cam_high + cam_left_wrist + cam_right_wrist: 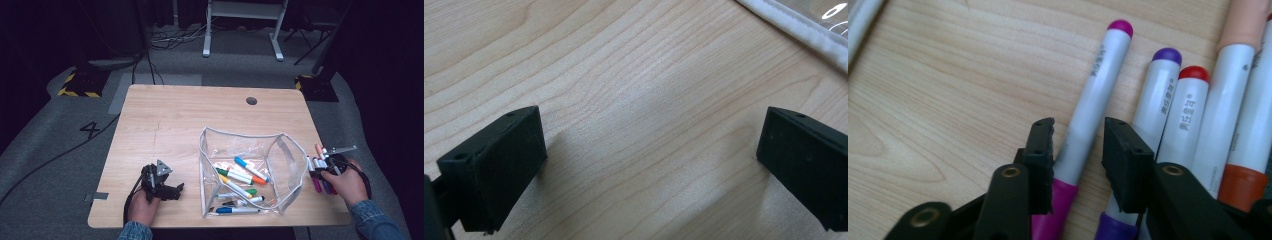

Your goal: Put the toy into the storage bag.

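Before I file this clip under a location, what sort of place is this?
Probably a lab or recording studio, not a home. A lone wooden table stands on grey carpet against dark surroundings, cables trail across the floor, and a stand base edged with yellow-black hazard tape sits nearby, beside a number 4 marked on the floor.

Beneath the right tongs [1078, 145], the magenta marker [1093, 95] runs past the picture's bottom edge. Right of them, the orange marker [1253, 115] is cut off at the side edge.

Wood, plastic, clear film
Matt grained table [175, 115]; glossy clear pouch [250, 150]; smooth plastic markers [1168, 115]; matt black jaws
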A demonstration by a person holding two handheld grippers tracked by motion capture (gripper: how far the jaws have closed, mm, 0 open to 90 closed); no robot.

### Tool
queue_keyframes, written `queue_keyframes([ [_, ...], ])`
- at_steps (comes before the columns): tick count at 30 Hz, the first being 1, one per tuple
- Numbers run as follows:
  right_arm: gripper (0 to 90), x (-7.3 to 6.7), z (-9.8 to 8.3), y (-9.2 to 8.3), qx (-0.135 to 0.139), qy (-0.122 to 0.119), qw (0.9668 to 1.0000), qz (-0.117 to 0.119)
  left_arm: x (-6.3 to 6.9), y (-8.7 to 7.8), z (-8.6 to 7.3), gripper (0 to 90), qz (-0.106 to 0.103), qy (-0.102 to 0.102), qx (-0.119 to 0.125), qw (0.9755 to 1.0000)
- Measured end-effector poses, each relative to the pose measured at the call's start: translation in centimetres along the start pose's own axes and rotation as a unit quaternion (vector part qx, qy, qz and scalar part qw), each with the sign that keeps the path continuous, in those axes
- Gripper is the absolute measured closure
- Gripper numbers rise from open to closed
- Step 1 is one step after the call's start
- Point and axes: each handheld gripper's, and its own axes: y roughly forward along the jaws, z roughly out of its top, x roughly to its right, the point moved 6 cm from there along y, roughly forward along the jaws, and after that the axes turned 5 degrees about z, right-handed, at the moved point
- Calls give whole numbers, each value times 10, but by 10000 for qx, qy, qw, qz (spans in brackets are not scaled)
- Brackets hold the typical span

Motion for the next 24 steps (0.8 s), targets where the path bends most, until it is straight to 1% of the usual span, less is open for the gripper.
queue_keyframes([
  [2, 722, -2, -1, 4, -63, 40, 10000, -5, 0, 0, 0, 0, -1, 1, -1, 10000],
  [3, 761, -4, 0, 5, -45, 55, 10000, -17, 0, 0, 0, 0, -1, 1, -1, 10000],
  [6, 771, -6, 2, 6, -94, 187, 9997, -129, 0, 0, 0, 0, 0, 3, -2, 10000],
  [9, 772, -10, 5, 5, -139, 196, 9997, -76, 0, 0, 0, 0, -1, 2, -3, 10000],
  [11, 772, -15, 10, 0, -60, 224, 9997, 45, 0, 0, 0, 0, -2, -3, 0, 10000],
  [14, 772, -20, 19, -13, 68, 112, 9999, 106, 0, 0, 0, 0, -1, 1, -1, 10000],
  [17, 771, -27, 31, -31, 233, -7, 9995, 228, 0, 0, 0, 0, -1, 1, -1, 10000],
  [20, 771, -36, 43, -51, 357, -245, 9986, 294, 0, 0, 0, 0, -1, 4, -3, 10000],
  [24, 772, -50, 58, -76, 428, -617, 9967, 301, 0, 0, 0, 0, -1, -2, 1, 10000],
])
